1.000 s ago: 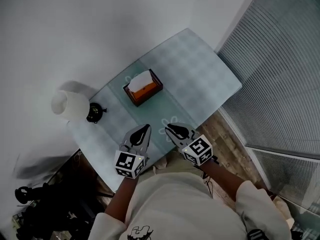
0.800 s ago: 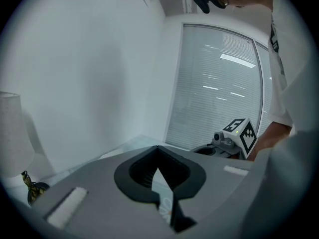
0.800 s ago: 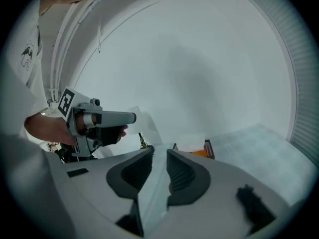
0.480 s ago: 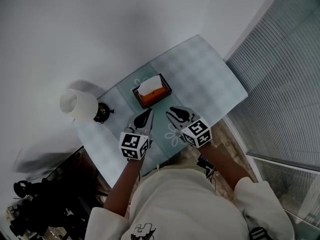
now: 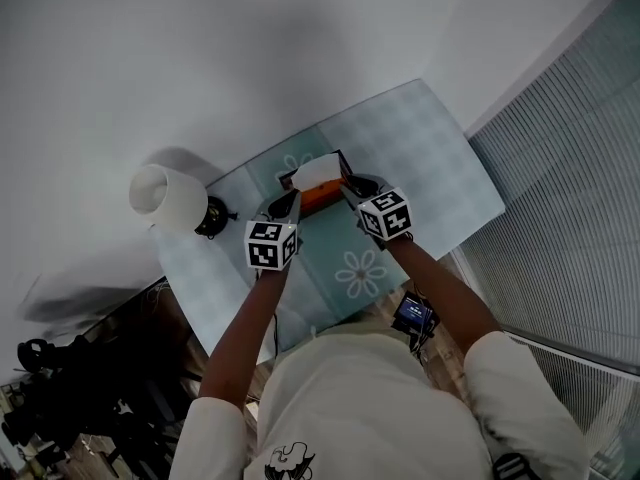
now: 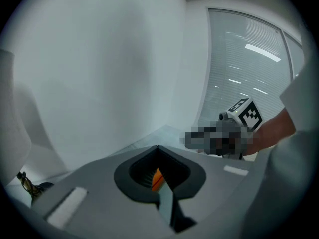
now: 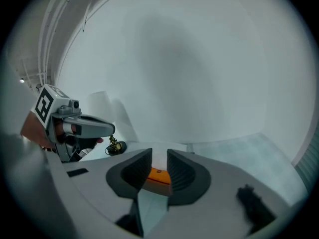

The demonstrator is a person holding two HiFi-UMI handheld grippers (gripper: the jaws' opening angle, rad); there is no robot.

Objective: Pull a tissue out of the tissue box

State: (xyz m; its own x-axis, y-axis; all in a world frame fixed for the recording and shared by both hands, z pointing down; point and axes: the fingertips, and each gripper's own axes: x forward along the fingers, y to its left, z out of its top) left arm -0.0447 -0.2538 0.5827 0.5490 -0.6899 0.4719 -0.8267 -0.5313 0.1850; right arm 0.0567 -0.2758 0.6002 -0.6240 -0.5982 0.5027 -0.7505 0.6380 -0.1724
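The tissue box (image 5: 322, 194) is orange with a dark rim and stands on the pale checked table (image 5: 420, 148). A white tissue (image 5: 316, 171) sticks up from it. My left gripper (image 5: 289, 201) is at the box's left end. Its jaw tips meet with nothing held (image 6: 157, 147), and a sliver of the orange box (image 6: 156, 179) shows behind them. My right gripper (image 5: 353, 184) is at the box's right end. Its jaws stand apart and empty (image 7: 159, 154), with the orange box (image 7: 159, 175) showing in the gap.
A white-shaded lamp (image 5: 162, 197) with a dark base (image 5: 211, 217) stands at the table's left end. Window blinds (image 5: 570, 188) run along the right. Dark equipment (image 5: 60, 398) sits on the floor at lower left. The white wall is just behind the table.
Both grippers have moved forward from the table's near edge to either end of the tissue box. The head camera has shifted with them.
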